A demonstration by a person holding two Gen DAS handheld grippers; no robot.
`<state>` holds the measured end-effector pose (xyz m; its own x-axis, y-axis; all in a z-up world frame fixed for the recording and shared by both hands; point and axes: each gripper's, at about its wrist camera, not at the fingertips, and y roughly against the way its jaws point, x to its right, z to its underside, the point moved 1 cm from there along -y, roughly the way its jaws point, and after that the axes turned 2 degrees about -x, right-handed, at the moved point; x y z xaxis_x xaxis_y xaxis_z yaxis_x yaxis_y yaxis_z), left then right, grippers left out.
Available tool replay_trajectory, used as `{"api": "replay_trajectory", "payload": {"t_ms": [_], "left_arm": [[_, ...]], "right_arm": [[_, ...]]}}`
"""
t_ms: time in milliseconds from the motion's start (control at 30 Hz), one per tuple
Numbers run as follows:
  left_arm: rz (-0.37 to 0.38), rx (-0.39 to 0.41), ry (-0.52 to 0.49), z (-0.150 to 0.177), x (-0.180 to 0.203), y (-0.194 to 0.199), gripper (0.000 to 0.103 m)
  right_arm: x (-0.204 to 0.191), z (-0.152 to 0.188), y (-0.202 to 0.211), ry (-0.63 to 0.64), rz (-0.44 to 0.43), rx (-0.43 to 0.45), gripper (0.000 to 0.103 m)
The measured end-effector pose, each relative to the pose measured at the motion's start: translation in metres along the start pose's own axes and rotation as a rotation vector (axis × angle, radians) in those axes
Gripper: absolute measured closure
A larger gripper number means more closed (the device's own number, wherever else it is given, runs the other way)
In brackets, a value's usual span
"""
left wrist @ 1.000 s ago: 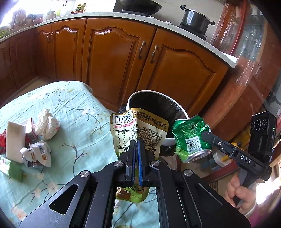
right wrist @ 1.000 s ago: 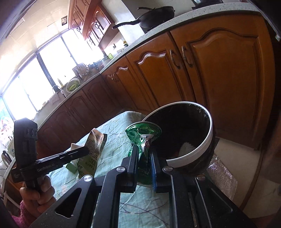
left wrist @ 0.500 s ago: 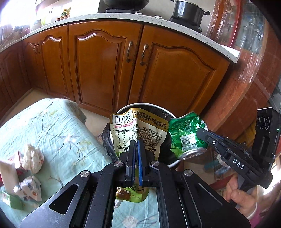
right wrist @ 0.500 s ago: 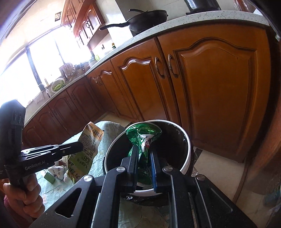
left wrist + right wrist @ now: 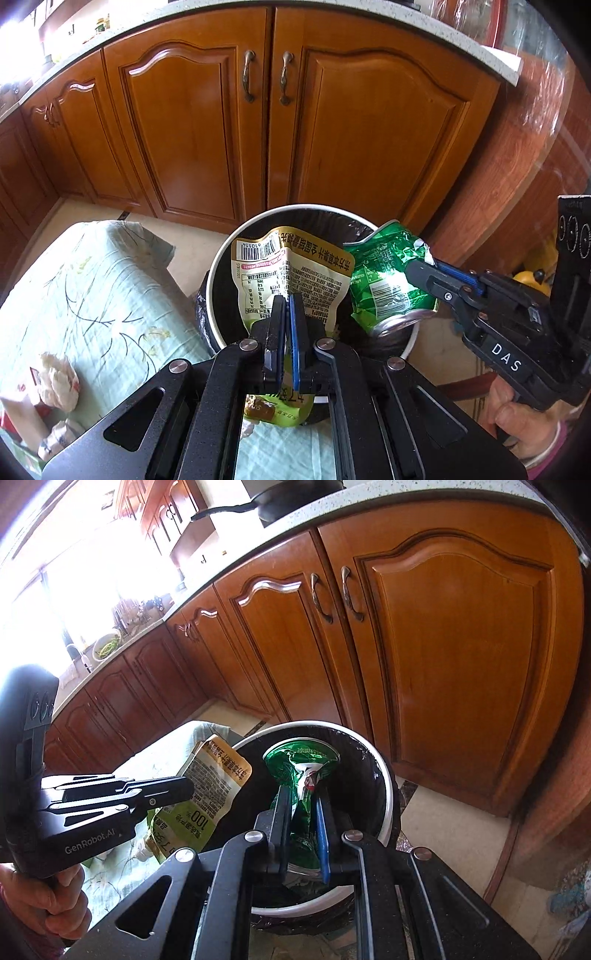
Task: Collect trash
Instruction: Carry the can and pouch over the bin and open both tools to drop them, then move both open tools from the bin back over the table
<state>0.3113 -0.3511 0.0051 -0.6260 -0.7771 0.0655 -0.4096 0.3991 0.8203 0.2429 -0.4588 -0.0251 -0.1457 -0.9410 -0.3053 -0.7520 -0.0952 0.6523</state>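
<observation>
Over the bin: we hold both pieces above the white-rimmed, black-lined round trash bin (image 5: 218, 291).
Left gripper (image 5: 287, 301): clenched on our yellow-green printed foil pouch (image 5: 295, 269).
Right gripper (image 5: 301, 805): clenched on our crushed green metal can (image 5: 295, 768).

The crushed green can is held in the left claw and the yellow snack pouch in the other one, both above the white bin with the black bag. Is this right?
Not quite: the sides are swapped. The crushed green can is clamped in the right claw, as the right wrist view shows. The yellow snack pouch is in the left claw. Both do hang over the white bin with its black bag.
</observation>
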Motion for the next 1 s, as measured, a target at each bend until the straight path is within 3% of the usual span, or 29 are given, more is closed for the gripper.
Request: {"api": "replay_trajectory", "payload": {"t_ms": [200,367,467,533,700,833,1000], "left_arm": [[0.000,-0.039,0.020,-0.005,0.000,-0.017,0.100],[0.011,-0.048,0.040,-0.007,-0.006,-0.022,0.099],[0.016,-0.038,0.048,-0.006,-0.008,-0.018,0.090],[0.016,-0.024,0.056,-0.003,-0.008,-0.015,0.078],[0.031,0.011,0.085,0.004,-0.013,-0.004,0.075],[0.037,0.059,0.130,0.018,-0.022,0.012,0.072],[0.029,0.118,0.212,0.056,-0.041,0.036,0.065]], "right_arm": [[0.006,0.000,-0.015,-0.012,-0.003,-0.036,0.090],[0.014,-0.004,-0.019,-0.064,-0.030,-0.037,0.084],[0.016,-0.004,-0.016,-0.080,-0.039,-0.026,0.080],[0.017,-0.002,-0.012,-0.087,-0.041,-0.016,0.078],[0.016,0.005,0.004,-0.116,-0.058,0.032,0.058],[0.010,0.018,0.020,-0.137,-0.087,0.082,0.025],[-0.007,0.037,0.031,-0.134,-0.133,0.107,0.015]]}}
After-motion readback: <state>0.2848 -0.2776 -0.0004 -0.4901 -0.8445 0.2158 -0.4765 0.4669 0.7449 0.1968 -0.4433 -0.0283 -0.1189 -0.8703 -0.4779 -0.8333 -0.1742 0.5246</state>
